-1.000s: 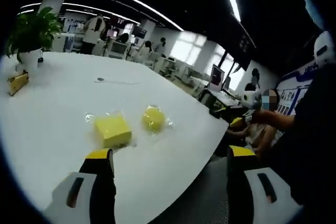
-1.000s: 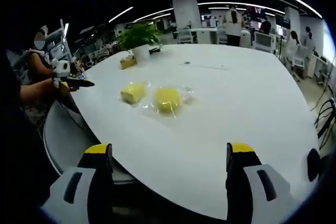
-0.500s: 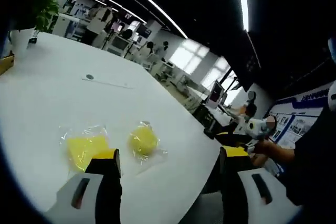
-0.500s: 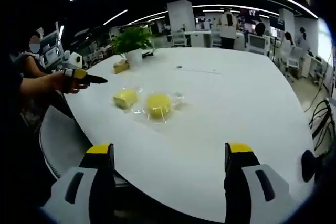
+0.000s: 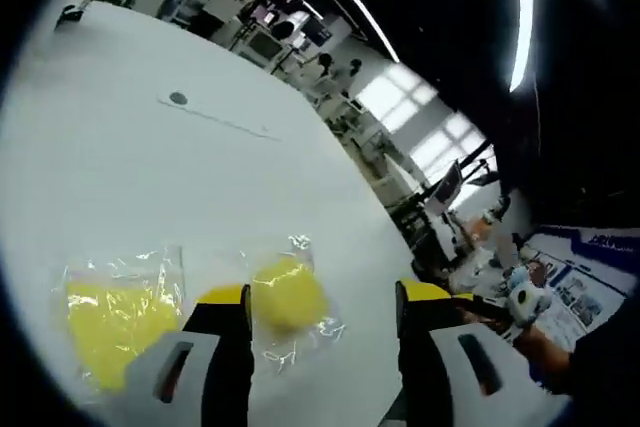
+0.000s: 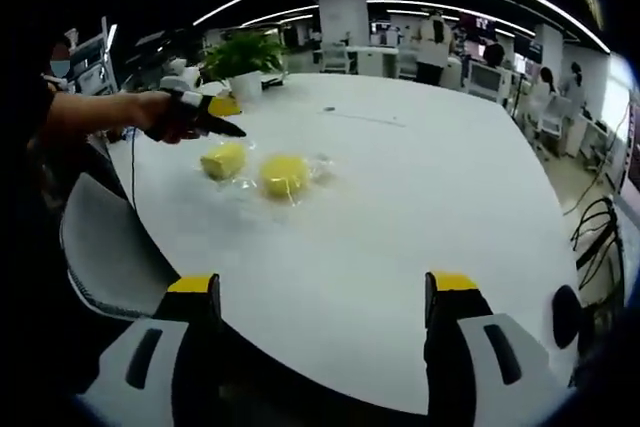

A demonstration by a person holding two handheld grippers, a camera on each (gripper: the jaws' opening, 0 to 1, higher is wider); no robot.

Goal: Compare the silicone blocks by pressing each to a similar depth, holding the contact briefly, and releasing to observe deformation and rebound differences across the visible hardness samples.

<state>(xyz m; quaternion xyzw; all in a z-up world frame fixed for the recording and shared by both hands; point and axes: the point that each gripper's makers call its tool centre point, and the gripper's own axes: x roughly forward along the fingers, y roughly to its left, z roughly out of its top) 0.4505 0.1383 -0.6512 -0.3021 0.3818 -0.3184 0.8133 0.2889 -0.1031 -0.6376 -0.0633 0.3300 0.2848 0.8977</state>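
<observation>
Left gripper spread, nearing round block; right gripper spread, idle. Risk: loose wrap sliding, uneven press depth.

You had two yellow silicone blocks, the round block and the square block, each in clear wrap, on a white tabletop. Your jaws were black with yellow tips; the potted plant was green.

Two handheld grippers, alike in build. The right gripper has black jaws capped with yellow tips, set in pale grey housings with dark oval slots. The left gripper matches: black jaws, yellow tips, grey housings.
</observation>
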